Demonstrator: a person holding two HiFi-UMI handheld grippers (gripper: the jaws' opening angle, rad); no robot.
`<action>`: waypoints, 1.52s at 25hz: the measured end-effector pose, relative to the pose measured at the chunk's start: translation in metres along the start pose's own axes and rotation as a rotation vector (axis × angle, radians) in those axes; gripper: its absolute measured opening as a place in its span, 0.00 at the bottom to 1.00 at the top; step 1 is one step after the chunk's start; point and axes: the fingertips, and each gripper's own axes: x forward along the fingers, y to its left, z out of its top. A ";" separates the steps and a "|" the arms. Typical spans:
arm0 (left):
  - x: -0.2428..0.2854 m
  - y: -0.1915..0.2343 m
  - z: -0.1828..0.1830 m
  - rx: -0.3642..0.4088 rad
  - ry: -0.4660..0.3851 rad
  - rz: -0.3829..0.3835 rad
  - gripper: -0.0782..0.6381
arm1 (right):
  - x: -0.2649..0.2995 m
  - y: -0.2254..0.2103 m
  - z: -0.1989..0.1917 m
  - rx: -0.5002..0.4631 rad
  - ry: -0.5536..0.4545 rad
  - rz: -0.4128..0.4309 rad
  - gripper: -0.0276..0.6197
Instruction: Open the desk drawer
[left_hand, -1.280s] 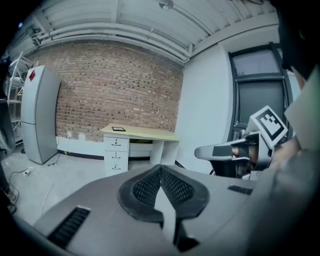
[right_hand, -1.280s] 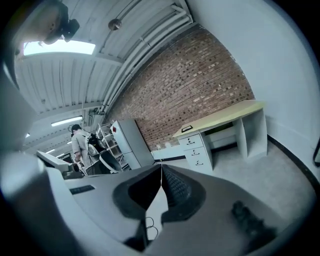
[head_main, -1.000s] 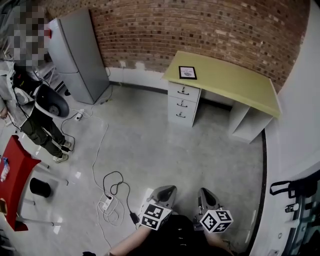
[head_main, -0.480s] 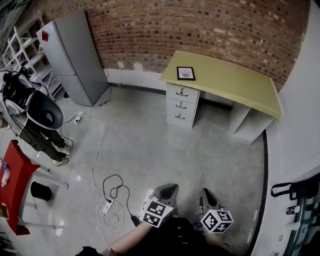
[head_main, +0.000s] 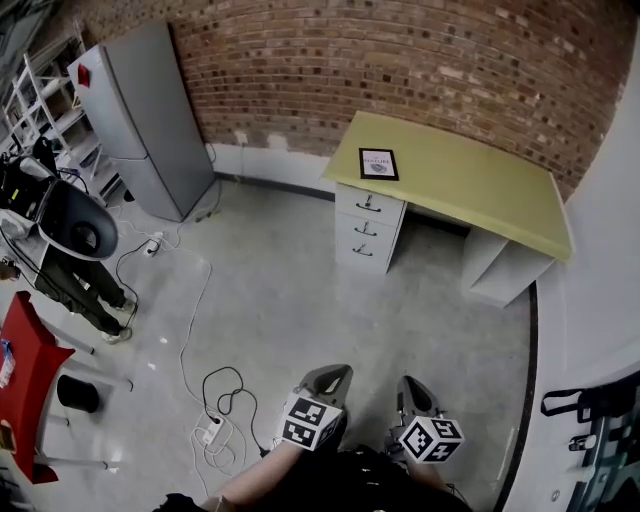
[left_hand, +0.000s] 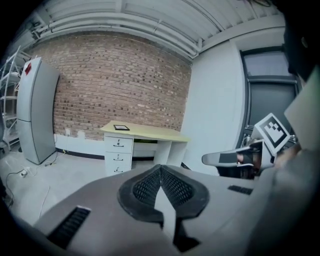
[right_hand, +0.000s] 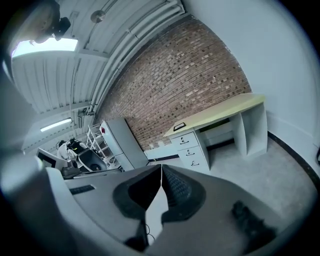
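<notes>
A desk with a yellow top (head_main: 470, 180) stands against the brick wall, far across the floor from me. Its white drawer unit (head_main: 366, 228) has three drawers with dark handles, all closed; the top drawer (head_main: 371, 203) sits under a small framed picture (head_main: 378, 163). My left gripper (head_main: 337, 372) and right gripper (head_main: 410, 385) are side by side at the bottom of the head view, both shut and empty, pointing at the desk. In the left gripper view the drawers (left_hand: 118, 152) lie beyond the left gripper (left_hand: 160, 167); in the right gripper view the drawers (right_hand: 187, 150) lie beyond the right gripper (right_hand: 161, 167).
A grey fridge (head_main: 140, 115) stands left of the desk. A person with equipment (head_main: 60, 240) is at the left edge, near a red table (head_main: 25, 370) and a black stool (head_main: 75, 393). Cables and a power strip (head_main: 215, 420) lie on the floor to my left.
Both grippers have moved across the floor toward the desk, still shut. The desk sits slightly lower and larger in the head view, and the person at the left has slid toward the frame edge.
</notes>
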 end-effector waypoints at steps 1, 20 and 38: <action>0.006 0.008 0.006 -0.002 -0.004 0.000 0.12 | 0.008 0.000 0.005 -0.003 -0.001 -0.003 0.06; 0.082 0.100 0.069 -0.037 -0.021 -0.057 0.12 | 0.114 -0.010 0.063 -0.010 -0.007 -0.087 0.06; 0.086 0.139 0.065 -0.054 0.008 -0.074 0.12 | 0.164 0.015 0.057 -0.006 0.027 -0.071 0.06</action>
